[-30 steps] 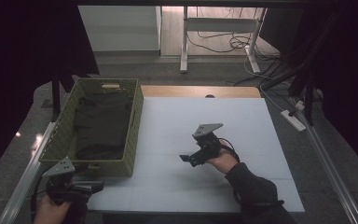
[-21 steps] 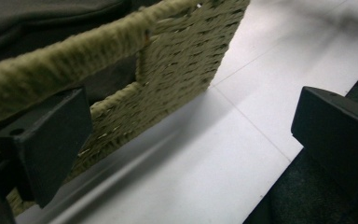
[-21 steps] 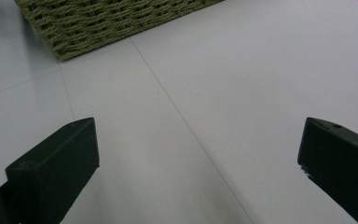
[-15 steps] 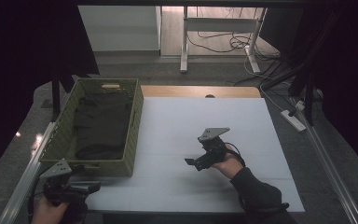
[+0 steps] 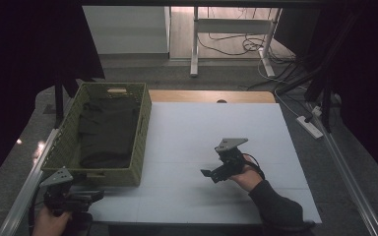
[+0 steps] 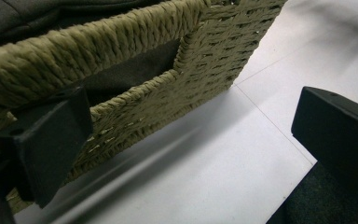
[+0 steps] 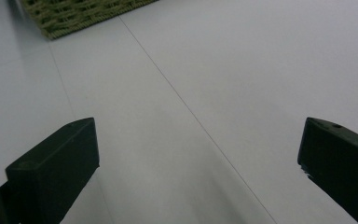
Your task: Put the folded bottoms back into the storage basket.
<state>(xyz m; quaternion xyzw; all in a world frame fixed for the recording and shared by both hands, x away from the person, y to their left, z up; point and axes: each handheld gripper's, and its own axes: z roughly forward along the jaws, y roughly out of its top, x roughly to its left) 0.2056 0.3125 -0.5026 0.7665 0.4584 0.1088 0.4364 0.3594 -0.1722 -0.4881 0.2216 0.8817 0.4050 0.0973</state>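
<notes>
Your left gripper (image 5: 86, 196) sits at the near left corner of the desk (image 5: 275, 147), jaws spread wide and holding nothing. In the left gripper view one jaw is right up against the near wall of the woven basket (image 6: 205, 65), by the handle slot cut into that wall, though whether it touches is hard to tell. Your right gripper (image 5: 211, 174) hovers over the bare white surface nearer the right edge, well apart from the basket, its jaws equally wide and empty.

The basket (image 5: 69, 147) stands along the left edge of the desk, running from near the front towards the far side. Inside it lies a dark folded cloth (image 5: 106, 132), covering most of the floor of the basket.

Expect the basket to be light and fairly stiff, with a rough weave that should grip well under the jaws; the rim may flex a little if you pinch it hard. The handle slot in the near wall, or the rim just above it, looks like the best place to take hold. The cloth is soft and limp, so it will sag and could unfold if you lift it from one edge.
</notes>
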